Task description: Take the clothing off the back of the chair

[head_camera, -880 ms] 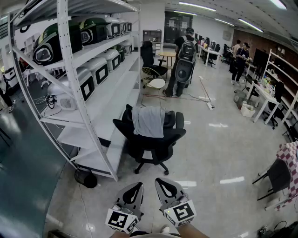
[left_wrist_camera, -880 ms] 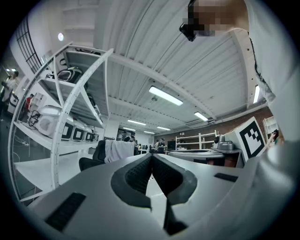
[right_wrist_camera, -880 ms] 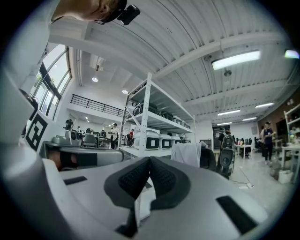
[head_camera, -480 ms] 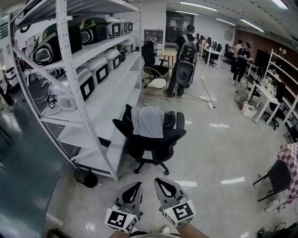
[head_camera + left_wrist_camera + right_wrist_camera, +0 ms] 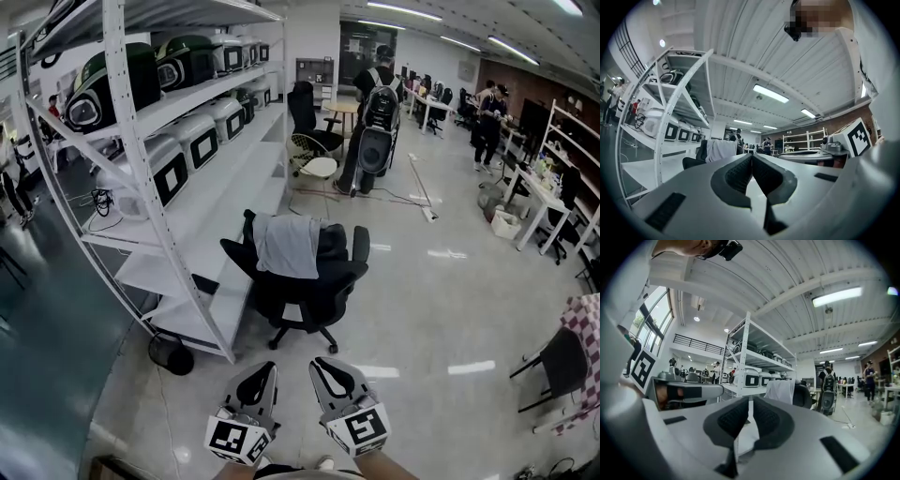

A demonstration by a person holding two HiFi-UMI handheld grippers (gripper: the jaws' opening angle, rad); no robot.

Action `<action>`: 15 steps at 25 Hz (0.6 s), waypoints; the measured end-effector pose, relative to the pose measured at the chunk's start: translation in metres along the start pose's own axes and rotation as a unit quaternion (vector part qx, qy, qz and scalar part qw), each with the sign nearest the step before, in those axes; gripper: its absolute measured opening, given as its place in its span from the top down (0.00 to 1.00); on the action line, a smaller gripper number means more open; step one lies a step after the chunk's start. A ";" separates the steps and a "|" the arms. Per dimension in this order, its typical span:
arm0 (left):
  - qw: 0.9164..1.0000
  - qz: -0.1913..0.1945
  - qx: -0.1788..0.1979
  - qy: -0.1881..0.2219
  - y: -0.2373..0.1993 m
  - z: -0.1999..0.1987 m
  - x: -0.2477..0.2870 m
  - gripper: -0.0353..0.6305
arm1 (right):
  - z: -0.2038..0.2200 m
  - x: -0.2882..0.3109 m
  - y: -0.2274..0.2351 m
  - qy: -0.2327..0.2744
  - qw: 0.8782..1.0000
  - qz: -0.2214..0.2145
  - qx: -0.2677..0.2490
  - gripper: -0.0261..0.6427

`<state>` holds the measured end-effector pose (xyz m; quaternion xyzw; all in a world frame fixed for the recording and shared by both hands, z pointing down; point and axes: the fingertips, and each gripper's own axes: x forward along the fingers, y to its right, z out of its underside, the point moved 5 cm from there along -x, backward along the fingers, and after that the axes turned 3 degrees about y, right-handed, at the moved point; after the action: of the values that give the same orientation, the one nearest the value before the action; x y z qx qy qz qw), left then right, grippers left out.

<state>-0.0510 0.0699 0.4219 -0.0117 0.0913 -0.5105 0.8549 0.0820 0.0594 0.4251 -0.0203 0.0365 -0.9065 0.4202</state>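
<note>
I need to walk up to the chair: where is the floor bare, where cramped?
Bare floor lies between the left gripper, right gripper and the chair, and widely right of the chair. Cramped on its left, against the shelving rack.

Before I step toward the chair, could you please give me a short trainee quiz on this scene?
1. True or false: the grey garment hangs over the back of the black chair.
2. The left tool and right tool are: A open; B shut, empty; C shut on cloth.
3. In the head view, which side of the chair is the white shelf rack on?
Key: 1 true; 2 B; 3 left.
</note>
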 end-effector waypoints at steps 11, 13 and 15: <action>0.999 -0.052 0.010 0.001 0.037 0.011 0.022 0.93 | 0.022 -0.022 0.035 -0.008 0.998 -0.059 0.016 0.77; 0.998 -0.056 0.009 -0.004 0.033 0.015 0.026 0.93 | 0.024 -0.016 0.038 -0.011 0.998 -0.065 0.017 0.77; 0.998 -0.059 0.007 -0.005 0.026 0.019 0.032 0.93 | 0.023 -0.009 0.042 -0.011 0.997 -0.068 0.017 0.77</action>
<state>-0.0099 0.0526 0.4329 -0.0135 0.0822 -0.5608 0.8237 0.1214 0.0376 0.4449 -0.0253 0.0148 -0.9332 0.3582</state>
